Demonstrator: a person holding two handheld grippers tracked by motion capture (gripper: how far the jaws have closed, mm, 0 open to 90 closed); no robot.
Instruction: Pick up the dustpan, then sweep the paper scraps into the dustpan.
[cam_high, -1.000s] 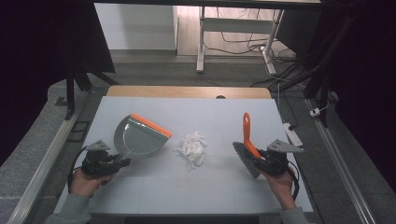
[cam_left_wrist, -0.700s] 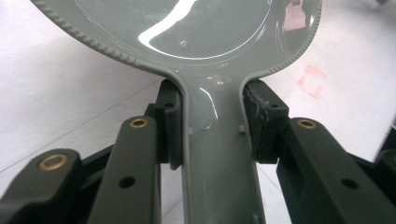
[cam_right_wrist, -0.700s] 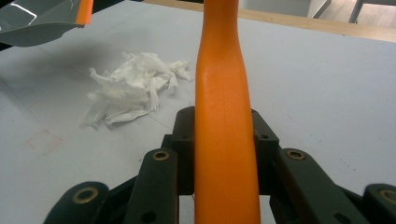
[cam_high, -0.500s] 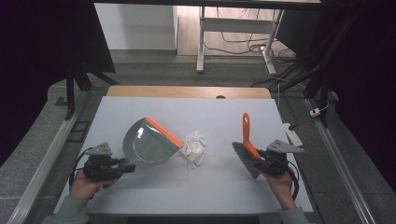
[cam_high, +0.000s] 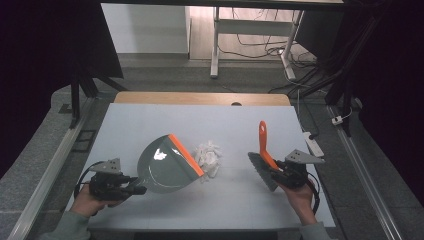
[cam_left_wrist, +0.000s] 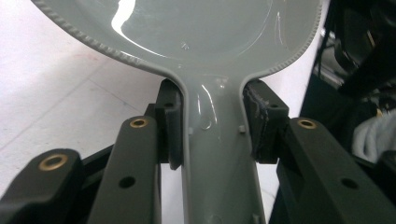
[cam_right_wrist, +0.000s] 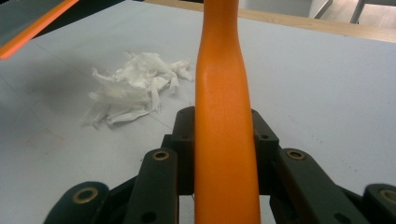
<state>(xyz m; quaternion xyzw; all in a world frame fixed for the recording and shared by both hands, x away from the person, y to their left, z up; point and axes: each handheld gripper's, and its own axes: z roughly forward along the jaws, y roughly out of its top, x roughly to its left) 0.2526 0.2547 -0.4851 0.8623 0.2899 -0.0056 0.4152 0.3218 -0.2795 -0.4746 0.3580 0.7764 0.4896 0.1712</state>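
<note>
The tabletop (cam_high: 240, 125) is a pale rectangular surface with a wooden strip along its far edge.

The dustpan (cam_high: 167, 165) is grey with an orange lip. It sits left of centre, tilted, with the orange lip facing the paper scraps and just beside them. In the left gripper view the pan's grey handle (cam_left_wrist: 219, 154) runs up between the jaws, and the pads (cam_left_wrist: 170, 123) press on both of its sides.

The brush (cam_high: 264, 155) lies right of centre. Its orange handle points toward the far edge of the tabletop, and its grey bristle head is at the near end, next to the gripper body. In the right gripper view the orange handle (cam_right_wrist: 224, 116) rises between the jaws, which are clamped against it on both sides.

The left hand-held gripper (cam_high: 131, 187) is closed on the dustpan handle, near the front left of the tabletop. The right hand-held gripper (cam_high: 275, 170) is closed on the brush handle, near the front right.

The paper scraps (cam_high: 209, 157) are white and lie in a loose pile at the centre, between dustpan and brush, well apart from the brush.
</note>
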